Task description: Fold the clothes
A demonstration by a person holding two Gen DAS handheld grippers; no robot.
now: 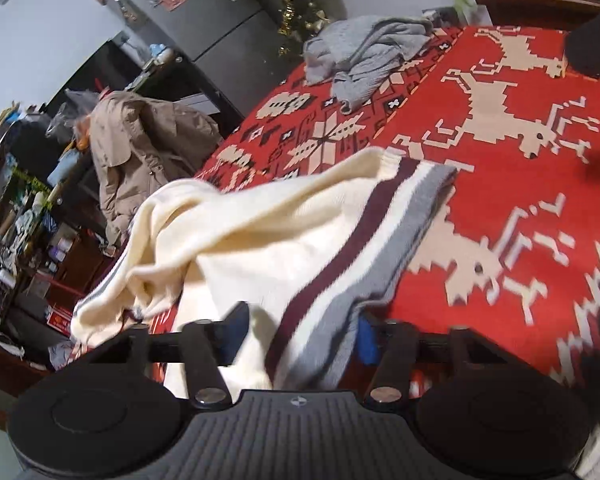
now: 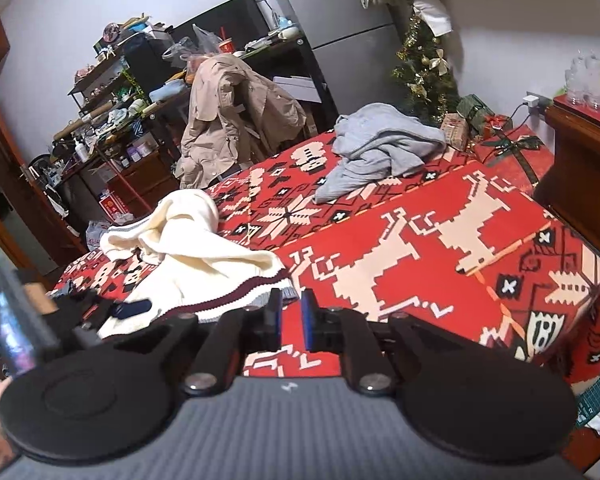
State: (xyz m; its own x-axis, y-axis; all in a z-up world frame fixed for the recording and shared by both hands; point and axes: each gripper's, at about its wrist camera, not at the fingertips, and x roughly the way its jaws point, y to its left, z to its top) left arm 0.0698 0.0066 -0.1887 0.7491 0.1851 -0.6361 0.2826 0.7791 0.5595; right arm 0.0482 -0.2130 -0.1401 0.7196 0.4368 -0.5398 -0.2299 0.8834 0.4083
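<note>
1. Gripping the striped hem of a cream sweater (image 1: 260, 232), the left gripper (image 1: 300, 340) is holding its jaws partly apart with the knit bunched between them; the pads seem to be pressing on the cloth, though the fabric is covering them, so that is a judgement.
2. Sitting just beside that same hem, the right gripper (image 2: 291, 316) is keeping its blue pads a narrow gap apart with nothing between them, only red blanket showing through.
3. Lying on the near left part of a red patterned blanket (image 2: 420, 264), the sweater (image 2: 196, 256) is heaped and twisted, with one end trailing toward the blanket's left edge.
4. Judging its handling: the knit is looking soft, limp and fairly light, so it is likely sagging wherever it is unsupported; the ribbed striped hem and its corners are looking like the firmest places to take hold.
5. Hiding from view: the sleeves and neckline are buried in the heap, and the left view is blurring along the cloth's edges.
6. Resting farther back on the blanket, a crumpled grey garment (image 2: 380, 144) is lying well apart from the sweater, its shape unreadable.
7. Standing beyond the bed, a beige coat (image 2: 228, 120) is draping over something hidden.
</note>
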